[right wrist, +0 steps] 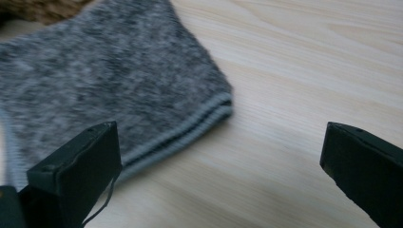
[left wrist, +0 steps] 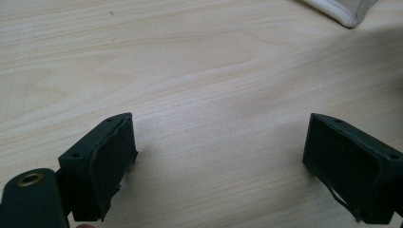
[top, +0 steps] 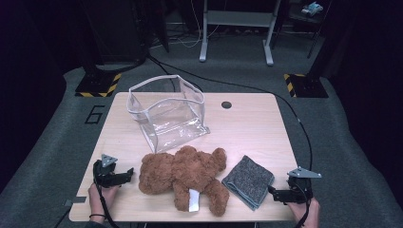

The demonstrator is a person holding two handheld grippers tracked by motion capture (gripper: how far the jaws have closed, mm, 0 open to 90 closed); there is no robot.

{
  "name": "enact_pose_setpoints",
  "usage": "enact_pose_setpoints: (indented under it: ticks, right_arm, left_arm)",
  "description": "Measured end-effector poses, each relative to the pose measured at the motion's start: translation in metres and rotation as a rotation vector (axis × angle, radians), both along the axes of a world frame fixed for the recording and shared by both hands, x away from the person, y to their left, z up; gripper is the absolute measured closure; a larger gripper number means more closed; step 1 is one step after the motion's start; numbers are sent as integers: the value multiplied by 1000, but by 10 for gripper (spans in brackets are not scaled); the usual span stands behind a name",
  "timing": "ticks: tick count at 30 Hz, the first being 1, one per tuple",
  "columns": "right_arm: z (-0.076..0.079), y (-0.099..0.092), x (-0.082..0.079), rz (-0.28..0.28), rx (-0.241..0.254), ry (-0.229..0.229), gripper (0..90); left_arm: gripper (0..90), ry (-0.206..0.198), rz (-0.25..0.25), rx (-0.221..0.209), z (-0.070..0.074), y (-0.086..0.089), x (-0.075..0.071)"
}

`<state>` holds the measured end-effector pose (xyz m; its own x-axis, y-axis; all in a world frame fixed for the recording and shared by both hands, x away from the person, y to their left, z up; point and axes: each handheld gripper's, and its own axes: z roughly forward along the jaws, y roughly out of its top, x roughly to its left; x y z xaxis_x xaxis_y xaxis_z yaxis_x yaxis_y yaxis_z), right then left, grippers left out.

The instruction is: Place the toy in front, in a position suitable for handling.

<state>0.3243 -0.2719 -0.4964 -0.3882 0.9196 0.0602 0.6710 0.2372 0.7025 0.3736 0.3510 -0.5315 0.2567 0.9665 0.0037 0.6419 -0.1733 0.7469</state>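
Observation:
A brown teddy bear (top: pixel 185 178) lies on its back across the front middle of the wooden table (top: pixel 247 128), a white tag on one leg. A folded grey cloth (top: pixel 248 180) (right wrist: pixel 109 90) rests just right of it. Behind the bear stands a clear plastic zip bag (top: pixel 167 114), mouth open; its corner (left wrist: pixel 344 12) shows in the left gripper view. My left gripper (top: pixel 128 175) (left wrist: pixel 218 166) sits left of the bear, open over bare wood. Right of the cloth, my right gripper (top: pixel 273 192) (right wrist: pixel 221 175) is open, the cloth's ribbed edge beside its left jaw.
A round dark hole (top: pixel 226 104) marks the table's far right. Beyond the table are a grey carpet, a white desk frame (top: pixel 236 28) and two black stand bases with yellow-striped corners (top: pixel 97 85). A black cable (top: pixel 299 123) runs along the right edge.

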Motion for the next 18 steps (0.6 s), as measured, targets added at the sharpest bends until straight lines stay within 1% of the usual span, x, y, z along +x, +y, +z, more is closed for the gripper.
enact_pose_setpoints:
  ticks: [1,2,4,7,8,10,12,13,14,15,16,17,18]
  right_arm:
    - [2,3,0,12,4,-3,0]
    - [5,8,0,22,-4,-13,0]
    - [9,16,0,50,7,-13,0]
    - [12,28,1,88,-6,-18,0]
    - [12,33,2,103,-21,-16,0]
    - [13,41,4,125,1,-6,0]
    - [12,49,7,148,3,-11,0]
    - [12,53,9,156,1,-3,0]
    - [11,57,11,158,-12,-3,0]
    - [10,61,13,171,-11,7,0]
    - [8,64,15,185,-17,6,0]
    - [8,67,16,188,-32,13,0]
    - [6,72,17,182,-22,26,0]
  left_arm:
    - [100,0,-1,0,0,0,0]
    - [100,0,0,-1,0,0,0]
    - [100,0,0,-1,0,0,0]
    - [99,1,1,-3,0,0,0]
    - [100,0,-2,0,0,1,0]
    - [99,2,0,-3,0,0,0]
    - [100,1,-1,1,0,0,0]
    - [99,0,3,-4,0,0,0]
    - [99,2,4,-4,0,0,0]
    - [99,1,4,-3,0,0,0]
    - [99,0,4,-2,0,0,0]
    - [99,3,5,-5,0,0,0]
    - [99,0,9,-6,0,0,0]
